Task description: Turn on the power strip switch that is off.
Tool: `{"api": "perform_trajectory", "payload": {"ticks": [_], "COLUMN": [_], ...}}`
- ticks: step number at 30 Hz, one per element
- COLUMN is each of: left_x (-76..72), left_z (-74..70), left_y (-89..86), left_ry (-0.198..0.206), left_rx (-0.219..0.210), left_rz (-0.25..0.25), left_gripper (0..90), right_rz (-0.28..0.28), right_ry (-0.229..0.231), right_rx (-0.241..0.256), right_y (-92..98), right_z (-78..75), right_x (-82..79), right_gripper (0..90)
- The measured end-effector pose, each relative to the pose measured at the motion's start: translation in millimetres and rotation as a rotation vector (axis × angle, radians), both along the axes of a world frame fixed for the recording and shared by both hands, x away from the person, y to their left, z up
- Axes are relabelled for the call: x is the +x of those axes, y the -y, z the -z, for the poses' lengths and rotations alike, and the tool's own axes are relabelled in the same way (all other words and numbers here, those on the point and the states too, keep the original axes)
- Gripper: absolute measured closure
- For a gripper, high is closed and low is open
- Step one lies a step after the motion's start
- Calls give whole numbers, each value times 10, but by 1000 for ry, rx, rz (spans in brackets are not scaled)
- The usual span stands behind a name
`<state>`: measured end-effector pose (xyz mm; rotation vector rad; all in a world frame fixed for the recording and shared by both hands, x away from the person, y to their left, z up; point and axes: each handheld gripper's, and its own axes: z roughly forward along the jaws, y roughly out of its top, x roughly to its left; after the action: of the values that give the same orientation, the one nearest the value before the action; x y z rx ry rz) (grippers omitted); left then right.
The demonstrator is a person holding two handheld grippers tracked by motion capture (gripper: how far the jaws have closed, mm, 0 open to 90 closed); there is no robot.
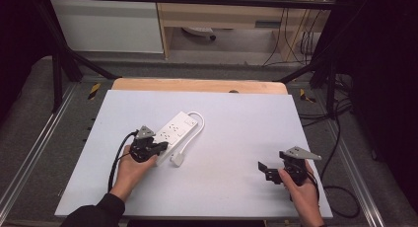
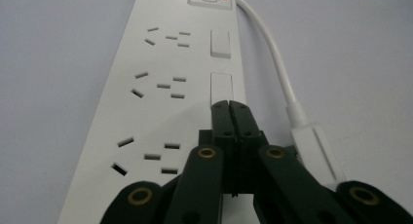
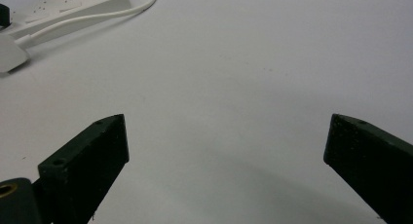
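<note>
A white power strip (image 1: 173, 130) lies on the white board, its cord (image 1: 197, 124) looping round to a white plug (image 1: 178, 159) beside it. My left gripper (image 1: 160, 147) is over the strip's near end. In the left gripper view it (image 2: 230, 104) is shut with nothing between the jaws, tips right at a rocker switch (image 2: 221, 87) on the power strip (image 2: 146, 117), above the nearest sockets. The plug (image 2: 316, 148) lies to the right. My right gripper (image 1: 263, 168) is at the board's front right, open (image 3: 226, 139) over bare surface, with the power strip (image 3: 63, 7) far off.
The white board (image 1: 236, 133) rests on a wooden table (image 1: 197, 85) inside a black metal frame. Grey carpet, cables and a wooden cabinet (image 1: 222, 19) lie beyond. Bare board stretches between the two grippers.
</note>
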<state>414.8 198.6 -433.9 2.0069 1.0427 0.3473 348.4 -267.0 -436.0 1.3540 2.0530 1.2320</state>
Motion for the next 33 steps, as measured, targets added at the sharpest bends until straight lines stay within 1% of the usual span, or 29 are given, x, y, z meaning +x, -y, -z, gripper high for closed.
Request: {"api": "perform_trajectory", "payload": {"ticks": [3,4,7,17,28,33], "left_x": [6,7,16,27,30,26], "left_z": [-1,9,9,15,20,8], "left_y": [2,9,12,6,12,12], "left_ry": [-2,-1,1,-7,-5,5], "left_rx": [4,14,16,-3,-14,-20], "left_rz": [2,2,3,2,-1,-1], "left_gripper": [900,900,900,900,900,900], "right_rz": [0,-1,-2,-1,-1,-2], "right_ry": [-1,-1,-1,0,2,2], "right_rx": [-1,-1,-1,0,2,3], "right_y": [1,1,-1,2,5,3], "right_z": [1,2,2,1,-1,-3], "right_x": [1,2,3,3,1,0], "right_gripper": [30,30,30,30,30,30]}}
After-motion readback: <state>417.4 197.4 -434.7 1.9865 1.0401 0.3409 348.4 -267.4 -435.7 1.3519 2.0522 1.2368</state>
